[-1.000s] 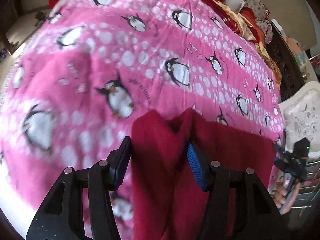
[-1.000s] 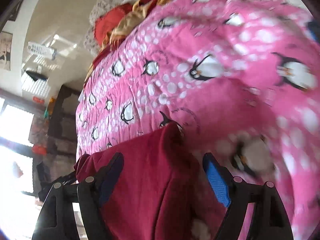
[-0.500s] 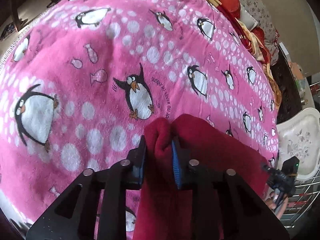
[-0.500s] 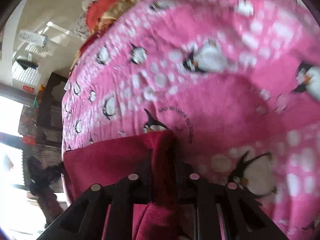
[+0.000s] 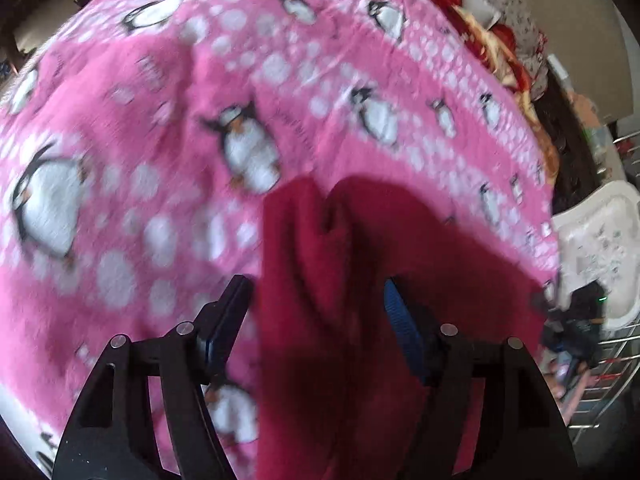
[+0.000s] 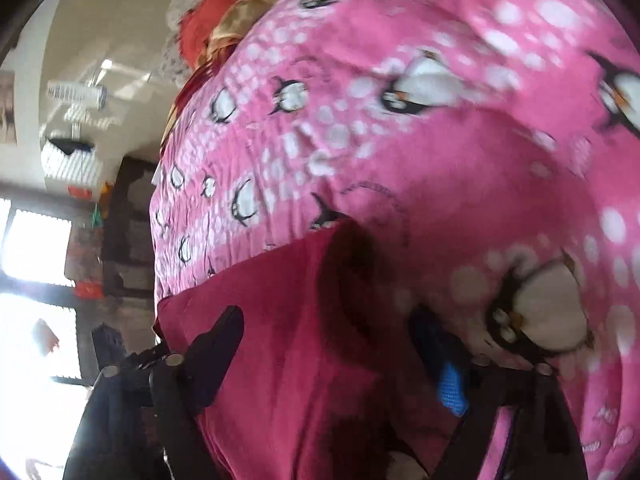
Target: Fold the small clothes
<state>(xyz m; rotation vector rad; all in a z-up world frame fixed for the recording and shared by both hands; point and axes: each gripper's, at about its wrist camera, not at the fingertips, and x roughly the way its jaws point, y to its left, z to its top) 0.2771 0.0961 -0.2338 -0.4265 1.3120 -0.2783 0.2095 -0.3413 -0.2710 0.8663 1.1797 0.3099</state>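
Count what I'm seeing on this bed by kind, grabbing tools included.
Dark red garment: 1
Pink penguin blanket: 1
Grippers: 2, left gripper and right gripper, jaws opening, garment between them
Total: 4

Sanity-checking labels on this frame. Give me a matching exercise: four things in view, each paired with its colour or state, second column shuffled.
Things:
1. garment
2. blanket
3. left gripper
4. chair

Colour or state:
A. white, beside the bed
B. jaws opening, cloth between them
C. dark red, lying on the bed
D. pink with penguins

Pairs: 1-C, 2-D, 3-B, 4-A
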